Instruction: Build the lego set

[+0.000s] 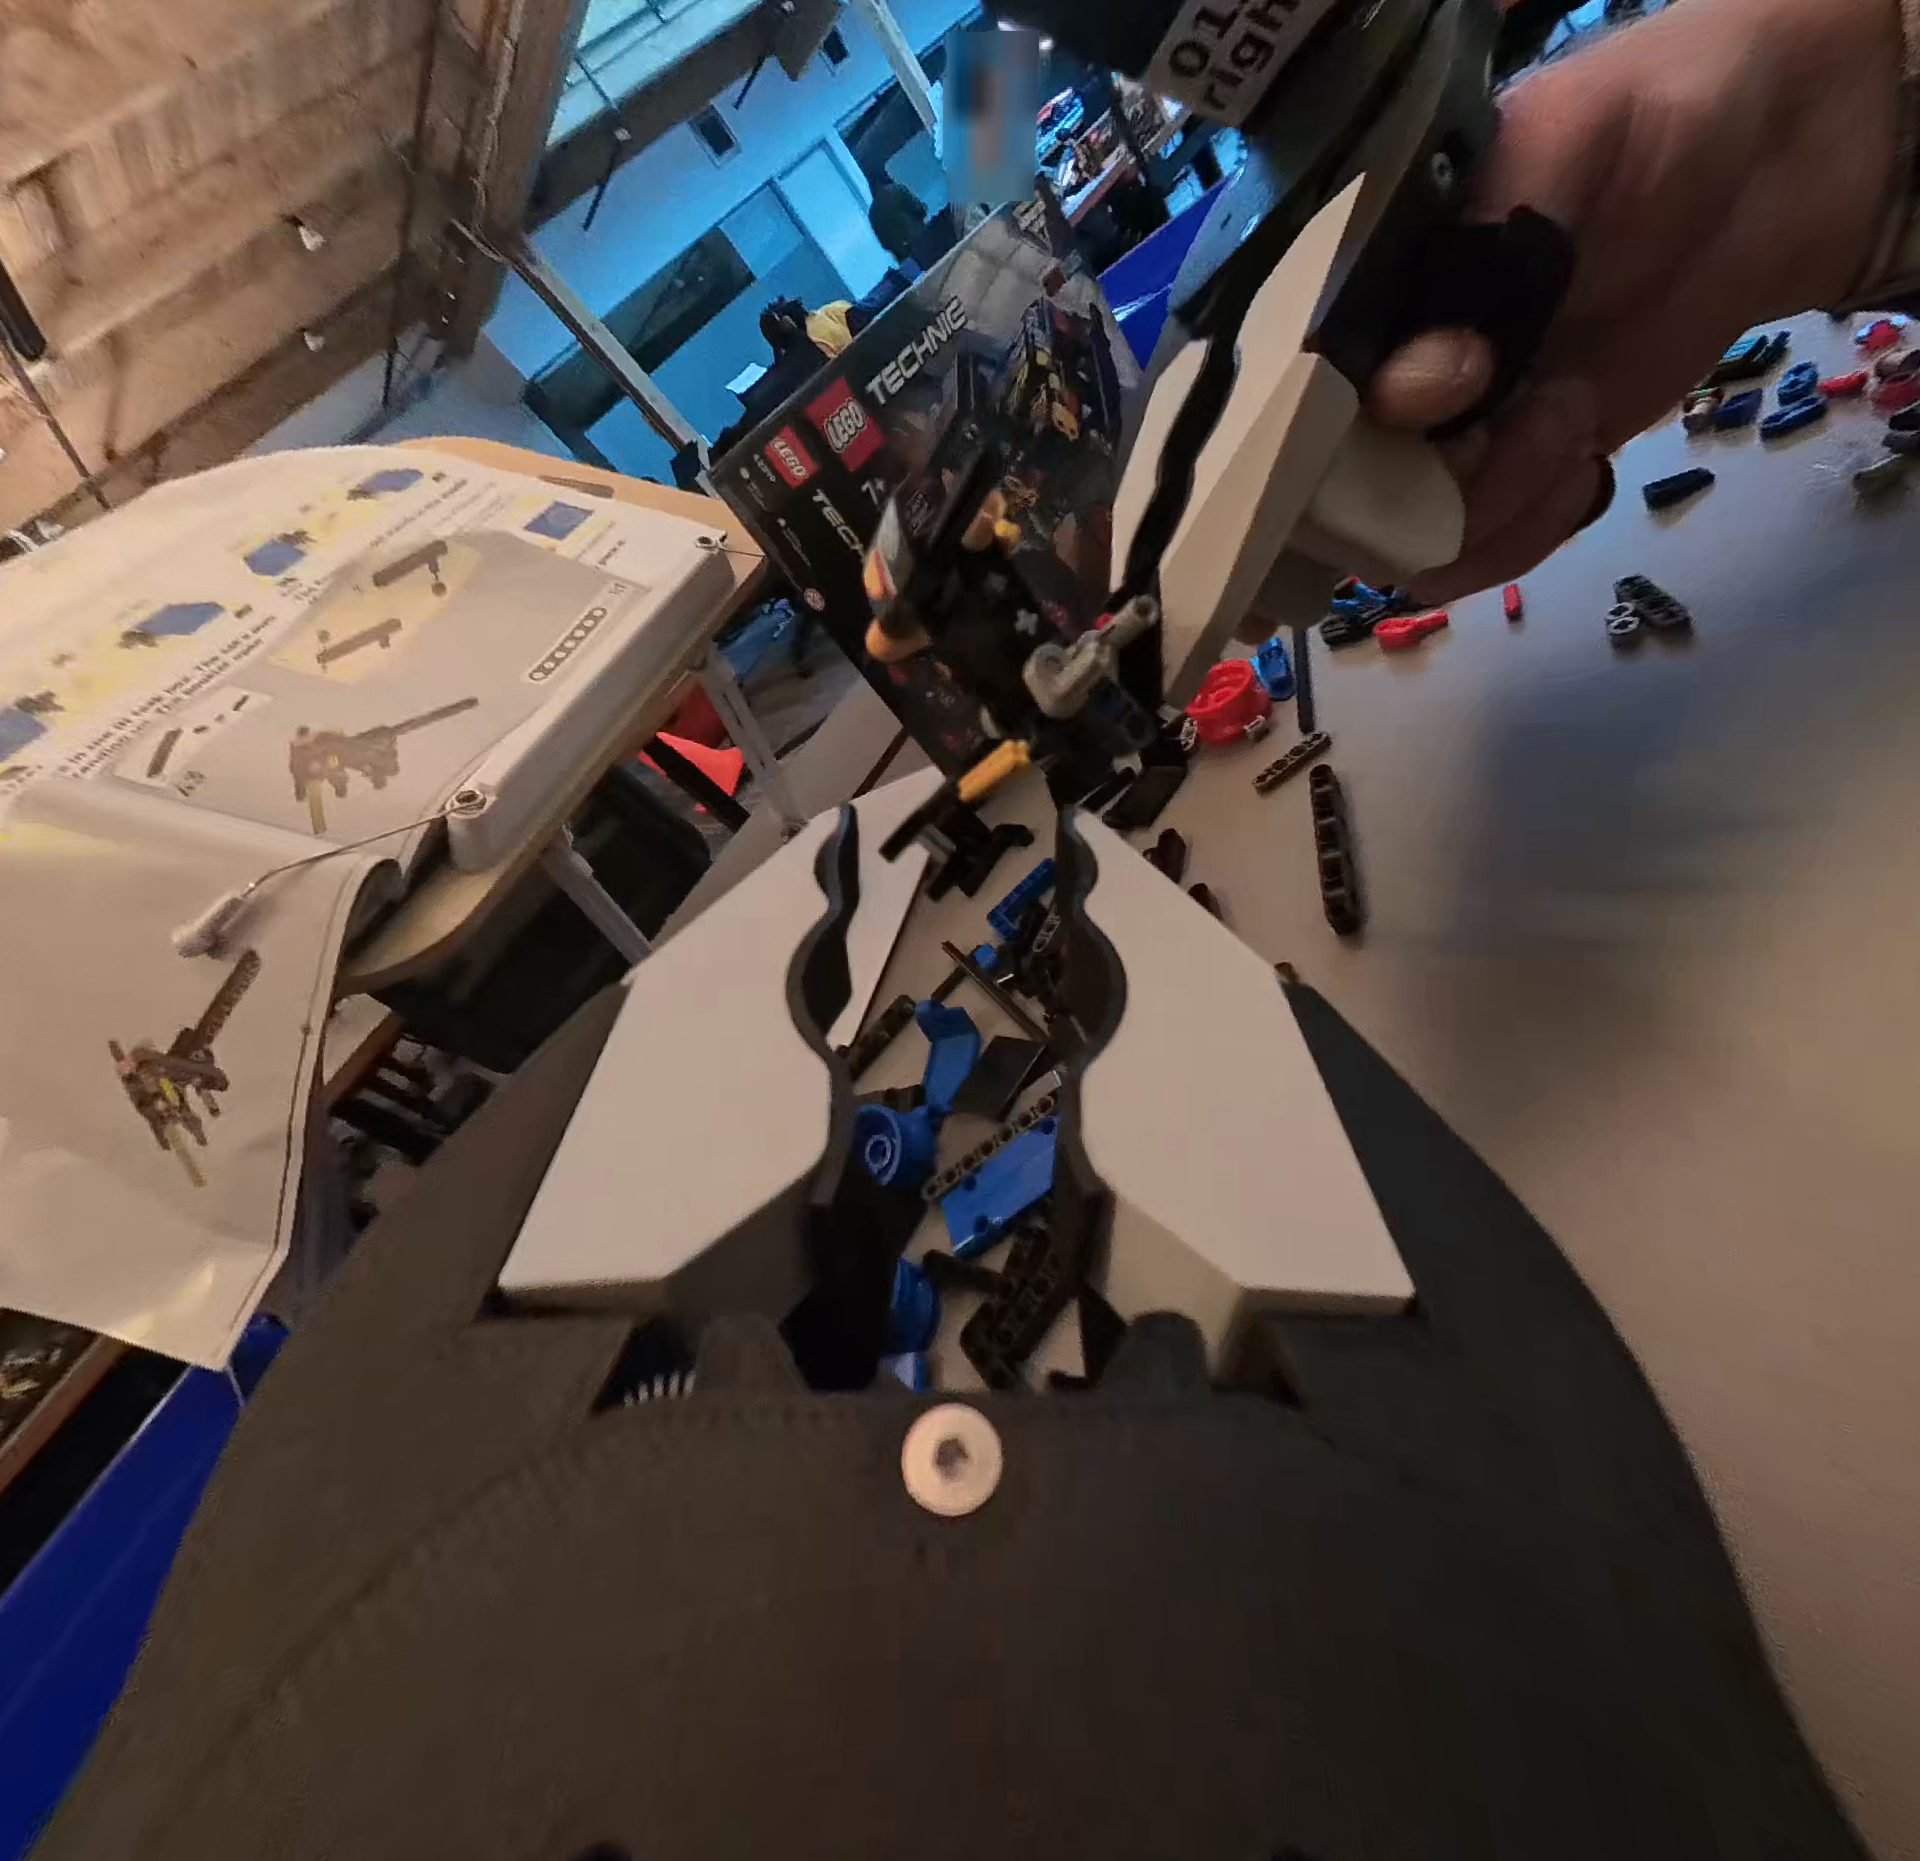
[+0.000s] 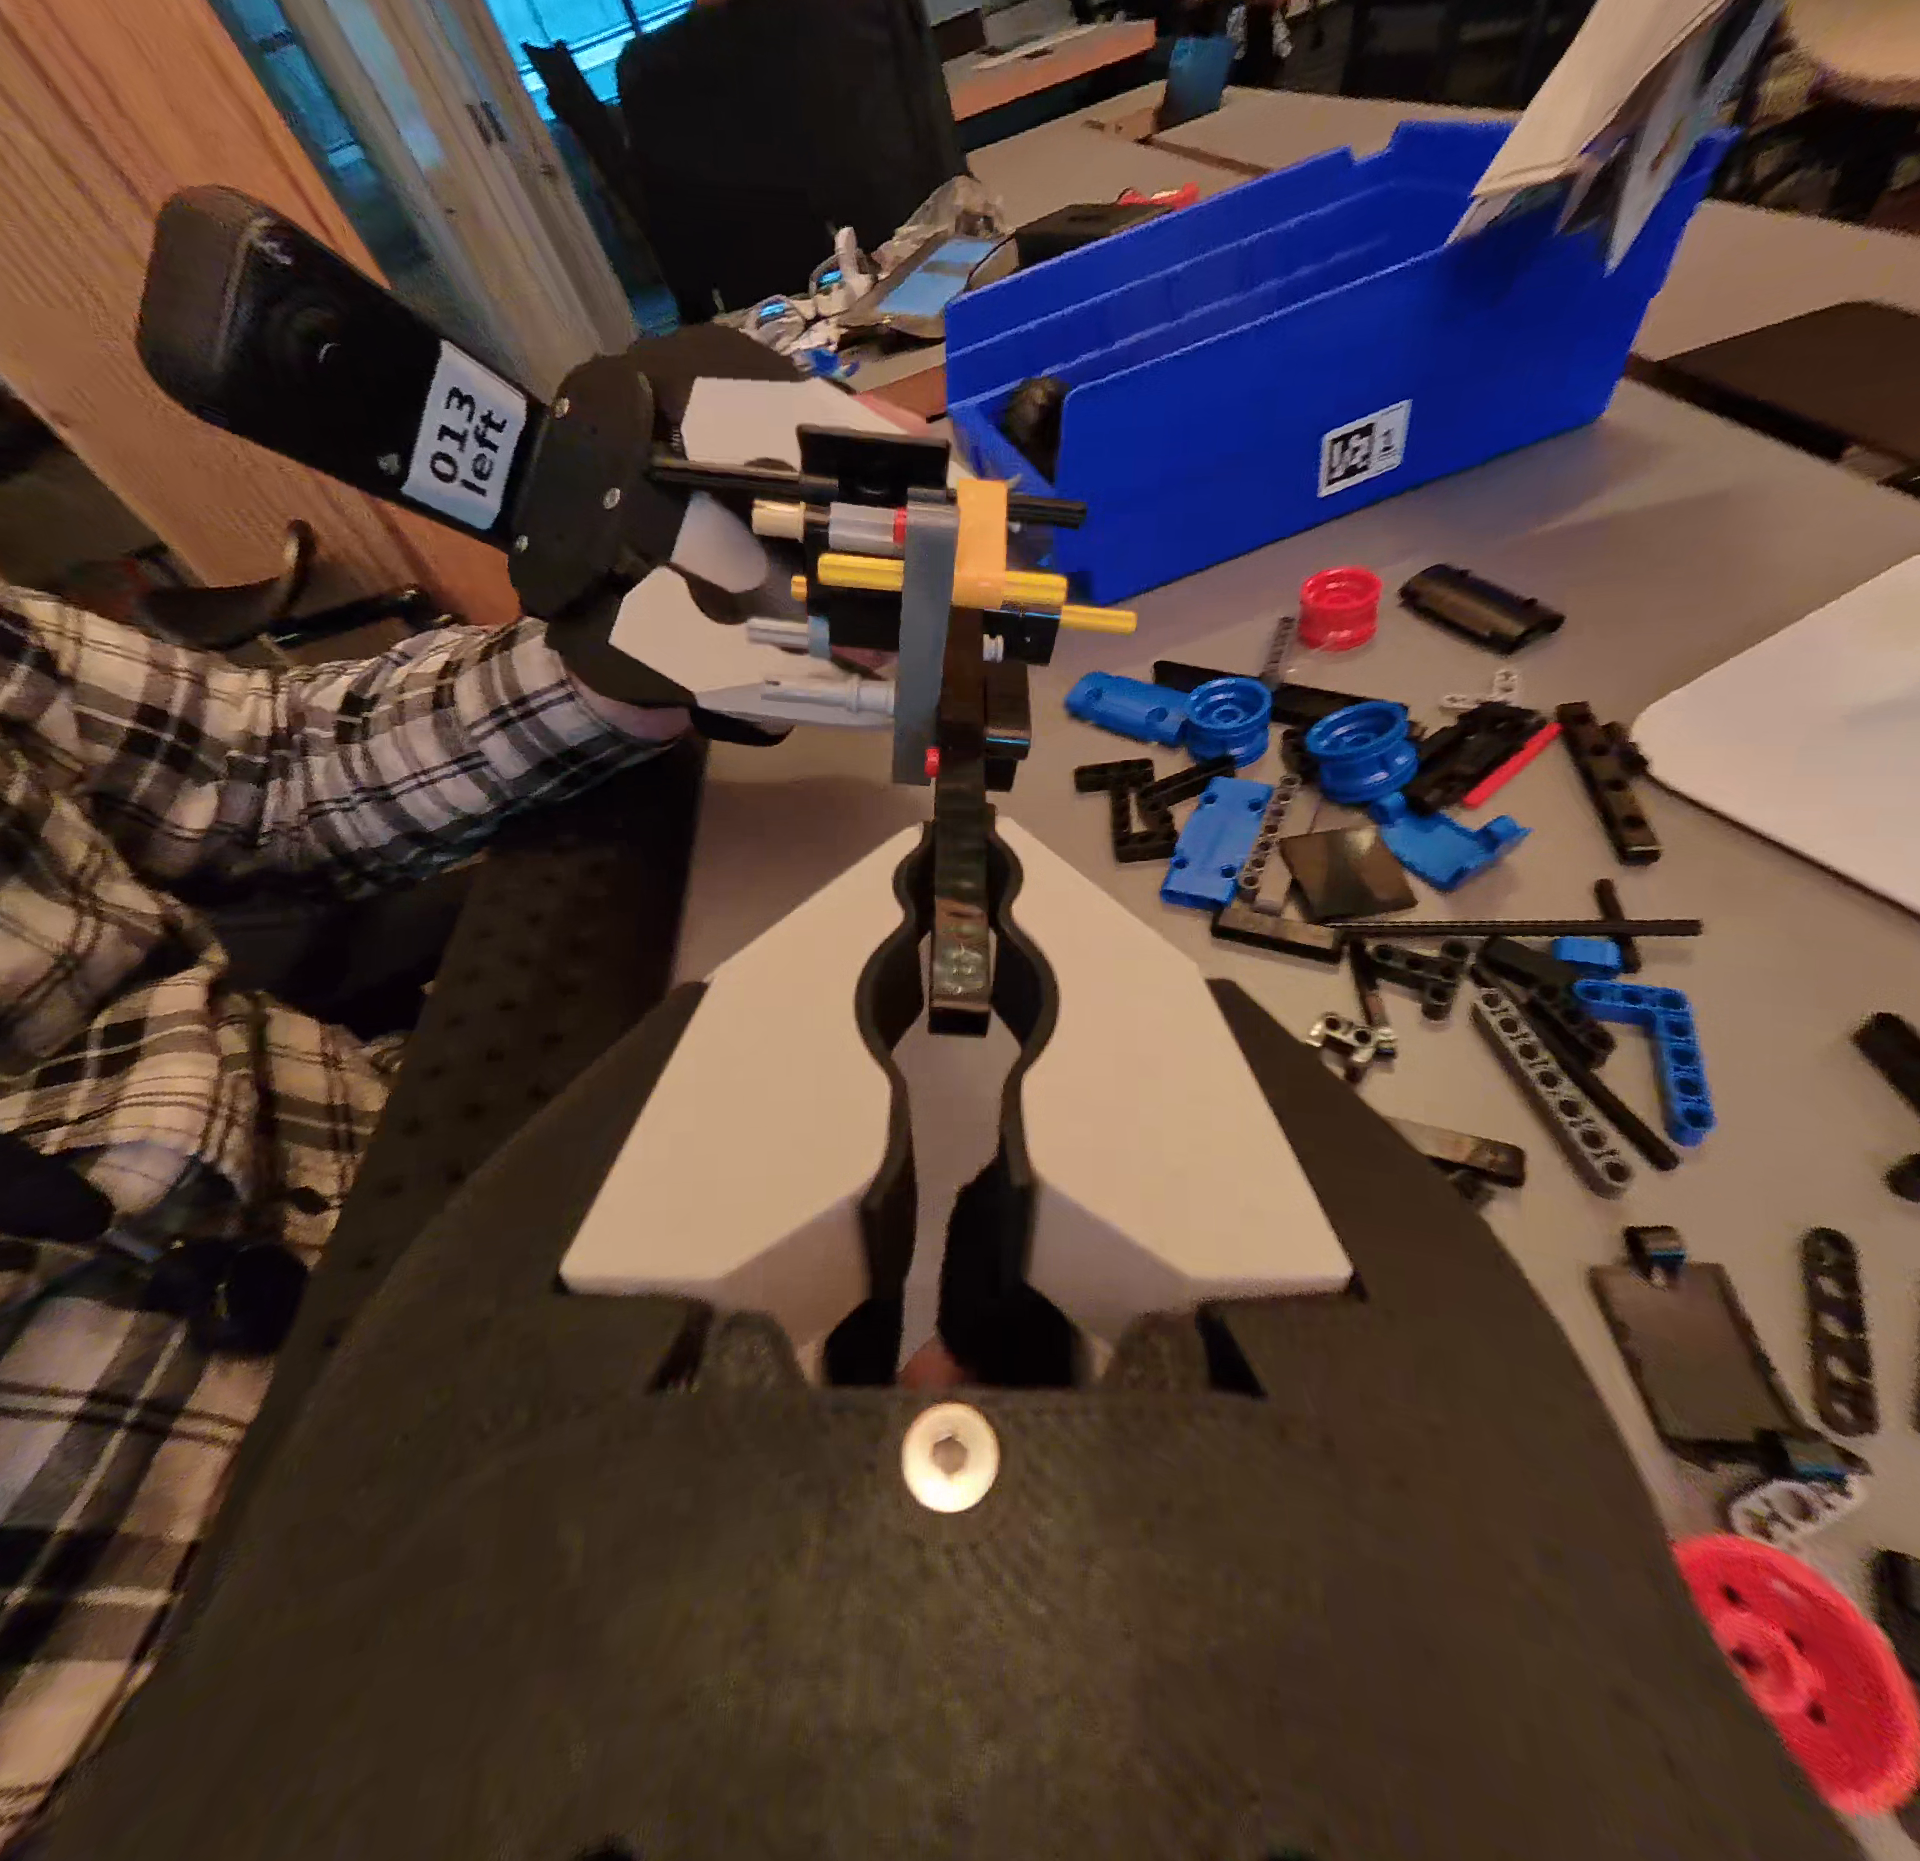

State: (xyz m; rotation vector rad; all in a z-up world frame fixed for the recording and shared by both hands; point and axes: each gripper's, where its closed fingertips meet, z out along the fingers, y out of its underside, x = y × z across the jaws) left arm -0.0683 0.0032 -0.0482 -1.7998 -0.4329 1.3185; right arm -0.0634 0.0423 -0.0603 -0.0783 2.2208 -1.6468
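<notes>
Half-built black Lego assembly with yellow axles and grey pins [image 2: 935, 606] sits mid-frame, above the grey table [image 2: 1455, 564]. Right gripper [image 2: 961, 938] clamps its black beam. Left gripper [image 2: 748, 606] grips the left end. Risk: twisting pops pins loose into the scattered parts pile [image 2: 1382, 835].

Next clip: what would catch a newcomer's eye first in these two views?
The half-built lego assembly, black with yellow and grey pins, held up in mid-air between both grippers: the right gripper pinches its black beam from below, and the left gripper meets it from the side. Behind it stands a bright blue bin, with loose blue, black and red pieces scattered on the grey table.
</notes>
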